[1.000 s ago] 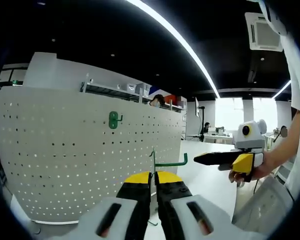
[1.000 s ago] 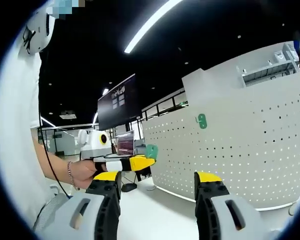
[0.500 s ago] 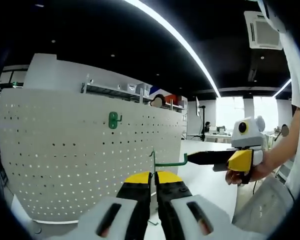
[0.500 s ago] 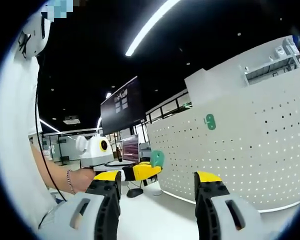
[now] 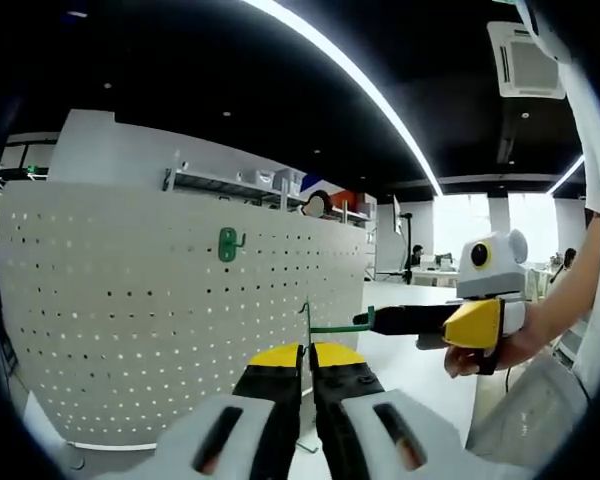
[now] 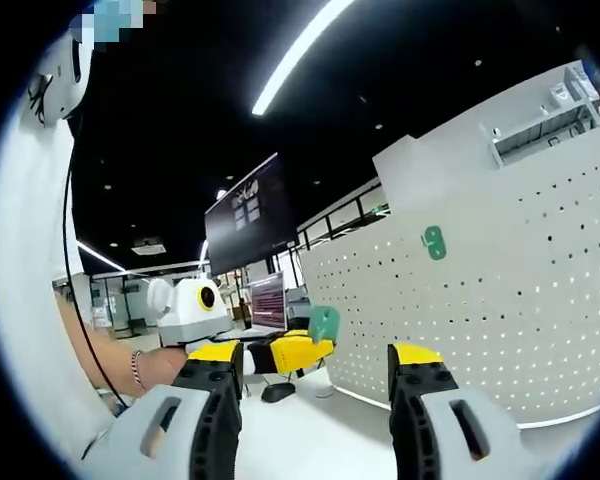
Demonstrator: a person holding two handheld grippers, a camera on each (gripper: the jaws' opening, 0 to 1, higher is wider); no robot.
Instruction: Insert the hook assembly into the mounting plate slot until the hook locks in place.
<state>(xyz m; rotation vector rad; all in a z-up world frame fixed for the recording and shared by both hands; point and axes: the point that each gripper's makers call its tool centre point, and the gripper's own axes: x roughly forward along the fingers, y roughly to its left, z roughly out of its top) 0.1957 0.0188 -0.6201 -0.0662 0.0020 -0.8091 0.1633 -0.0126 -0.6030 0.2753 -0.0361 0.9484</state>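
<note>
Painted pegboard, thin wire, hard plastic

The pegboard (image 5: pixel 180 310) looks like smooth sheet metal in matt white paint, its holes cleanly punched; the same matt white face shows in the right gripper view (image 6: pixel 500 290). The small mounted hook (image 5: pixel 227 243) on it has a smooth green coated finish. The hook assembly (image 5: pixel 330 326) is thin wire coated green with a slight sheen, and its flat green plate (image 6: pixel 324 323) looks like smooth plastic. The left gripper (image 5: pixel 307 365) has matt black jaws capped in glossy yellow plastic on pale grey moulded shells. The right gripper (image 6: pixel 315 365) shows the same glossy yellow tips, matt black and smooth grey plastic.
</note>
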